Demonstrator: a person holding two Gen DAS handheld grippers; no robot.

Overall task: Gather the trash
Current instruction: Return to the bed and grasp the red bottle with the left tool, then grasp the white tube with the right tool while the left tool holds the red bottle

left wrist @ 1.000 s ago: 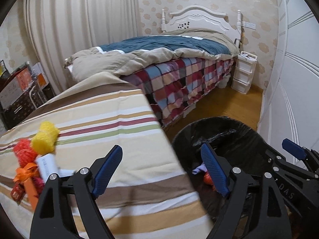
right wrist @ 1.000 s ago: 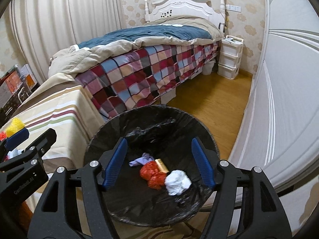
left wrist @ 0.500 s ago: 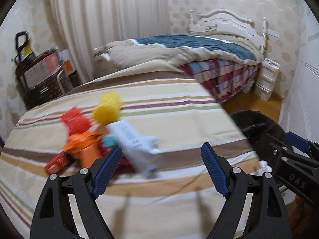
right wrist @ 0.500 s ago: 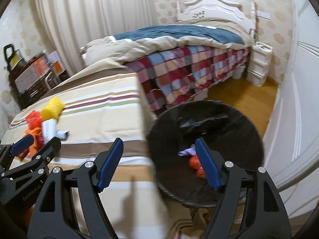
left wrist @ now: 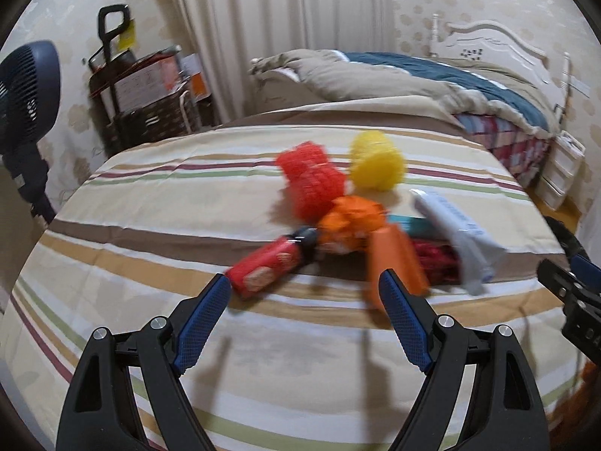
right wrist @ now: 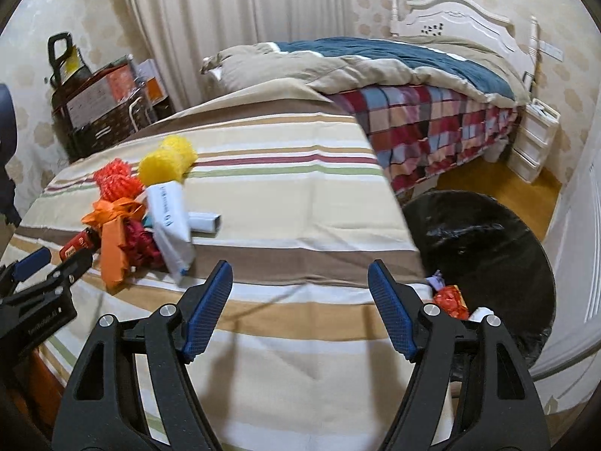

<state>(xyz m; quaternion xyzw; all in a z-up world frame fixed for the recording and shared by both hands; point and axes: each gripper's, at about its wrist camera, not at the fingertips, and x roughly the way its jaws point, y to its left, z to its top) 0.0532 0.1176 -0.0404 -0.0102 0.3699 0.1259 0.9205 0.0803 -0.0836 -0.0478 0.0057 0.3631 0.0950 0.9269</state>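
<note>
Now the left gripper (left wrist: 304, 312) is hovering with jaws spread wide, empty, just near of the trash pile (left wrist: 353, 225) on the striped cloth (left wrist: 150, 233). Right gripper (right wrist: 298, 300) is also gaping empty, with the black bin (right wrist: 488, 248) sitting to its right.

Home bedroom: bed (right wrist: 432, 75) with white headboard (right wrist: 462, 18) and plaid blanket, floor-length curtains (right wrist: 233, 18), patterned wallpaper, plastic drawer unit (right wrist: 533, 143), wood floor.

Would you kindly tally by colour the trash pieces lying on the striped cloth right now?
Yellow foam net: 1
Red-orange foam net: 1
Orange bag: 1
Red wrapper: 1
Dark red mesh: 1
White packaging: 2
Teal piece: 1
Total: 8
</note>
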